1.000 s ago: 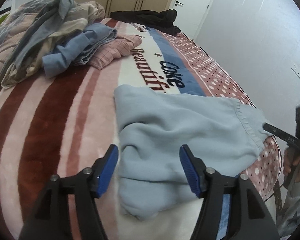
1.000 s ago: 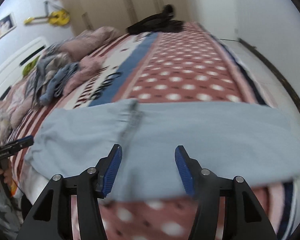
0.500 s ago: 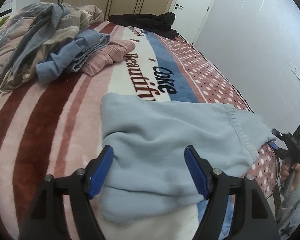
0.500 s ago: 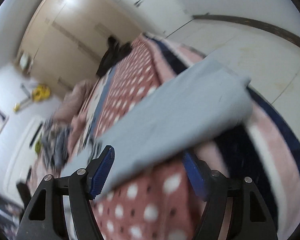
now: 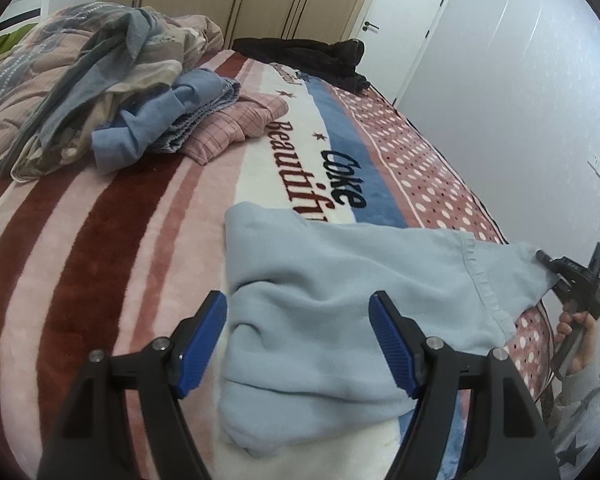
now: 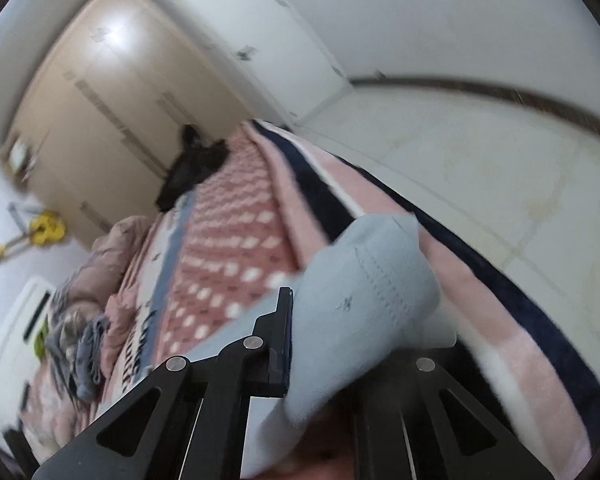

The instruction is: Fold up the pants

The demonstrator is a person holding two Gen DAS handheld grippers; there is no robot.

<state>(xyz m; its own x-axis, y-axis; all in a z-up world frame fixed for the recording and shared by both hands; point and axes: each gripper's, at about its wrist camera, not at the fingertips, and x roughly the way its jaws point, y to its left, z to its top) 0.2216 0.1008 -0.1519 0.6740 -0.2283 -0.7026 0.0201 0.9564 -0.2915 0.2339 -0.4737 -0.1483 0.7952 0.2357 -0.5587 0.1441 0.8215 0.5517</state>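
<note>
Light blue pants (image 5: 340, 280) lie crumpled across the near part of the striped bed blanket (image 5: 100, 240). My left gripper (image 5: 298, 300) hovers open just above their near bunched end, and its blue pads touch nothing. At the right edge of the bed my right gripper (image 5: 542, 257) is shut on the stitched end of the pants, which it pulls taut. In the right wrist view that end of the pants (image 6: 372, 280) bulges out of the right gripper (image 6: 296, 300). Its left finger (image 6: 278, 332) presses the cloth, and the other finger is hidden under the fabric.
A pile of loose clothes (image 5: 140, 112) lies at the back left of the bed and a black garment (image 5: 300, 52) at its far end. A wardrobe and a white door (image 5: 400, 32) stand behind. The right bed edge drops to a tiled floor (image 6: 480, 168). A person's hand (image 5: 580, 336) holds the right gripper.
The right gripper has rolled and swung along the pants to their end at the bed's edge, and its jaws have closed on the cloth. The left gripper has hardly moved.
</note>
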